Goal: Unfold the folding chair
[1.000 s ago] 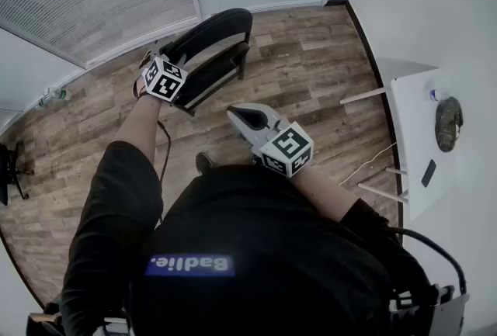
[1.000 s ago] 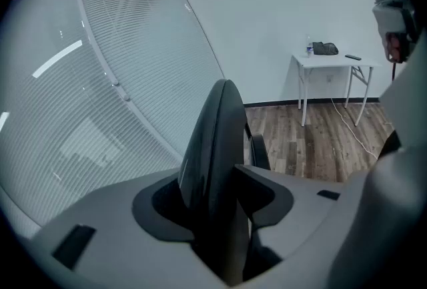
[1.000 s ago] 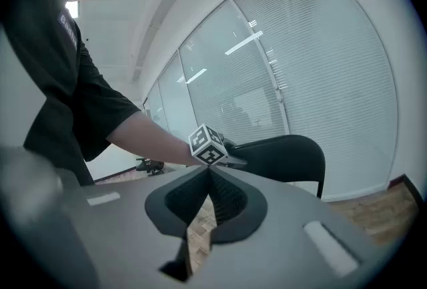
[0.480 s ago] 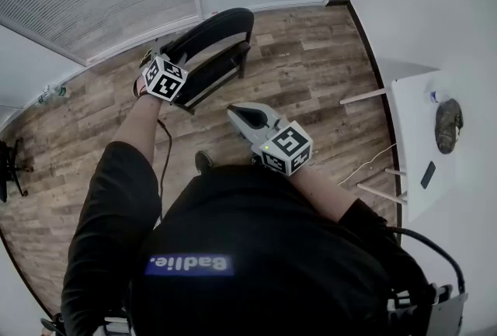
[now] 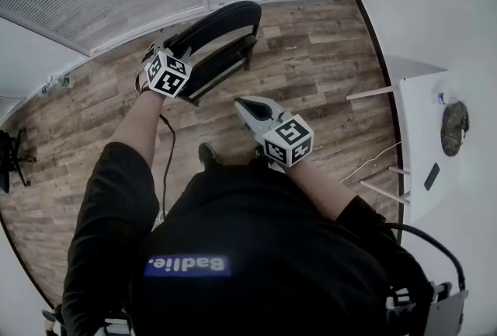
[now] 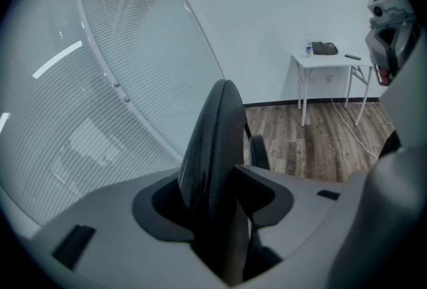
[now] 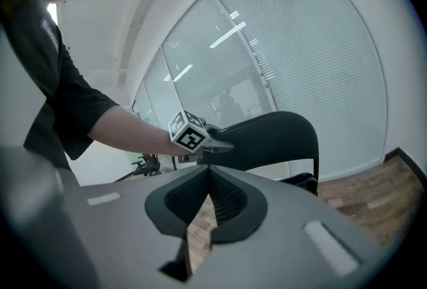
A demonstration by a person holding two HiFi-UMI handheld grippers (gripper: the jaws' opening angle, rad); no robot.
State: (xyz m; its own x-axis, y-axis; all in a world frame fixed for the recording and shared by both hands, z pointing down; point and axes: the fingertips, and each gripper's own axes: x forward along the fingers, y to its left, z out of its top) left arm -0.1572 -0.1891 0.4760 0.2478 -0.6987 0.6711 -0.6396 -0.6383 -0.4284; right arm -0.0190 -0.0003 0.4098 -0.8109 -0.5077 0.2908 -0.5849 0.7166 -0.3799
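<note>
The black folding chair (image 5: 221,24) stands folded on the wood floor in front of the blinds. In the head view its curved backrest is uppermost, with the seat (image 5: 221,67) tucked just under it. My left gripper (image 5: 161,55) is shut on the backrest's left end. In the left gripper view the backrest (image 6: 210,141) runs edge-on between the jaws of the left gripper (image 6: 213,181). My right gripper (image 5: 242,103) hovers shut and empty, nearer me and right of the seat. The right gripper view shows its own jaws (image 7: 209,173) together, with the backrest (image 7: 273,137) and the left gripper's marker cube (image 7: 190,134) beyond.
A white table (image 5: 423,117) stands against the right wall with a bottle, a dark bundle (image 5: 453,127) and a phone on it. A thin cable (image 5: 373,160) trails on the floor beside it. An office chair (image 5: 6,164) sits at the far left.
My right gripper has sunk slightly, still shut and empty. The left gripper keeps its hold on the backrest, and the chair has not opened.
</note>
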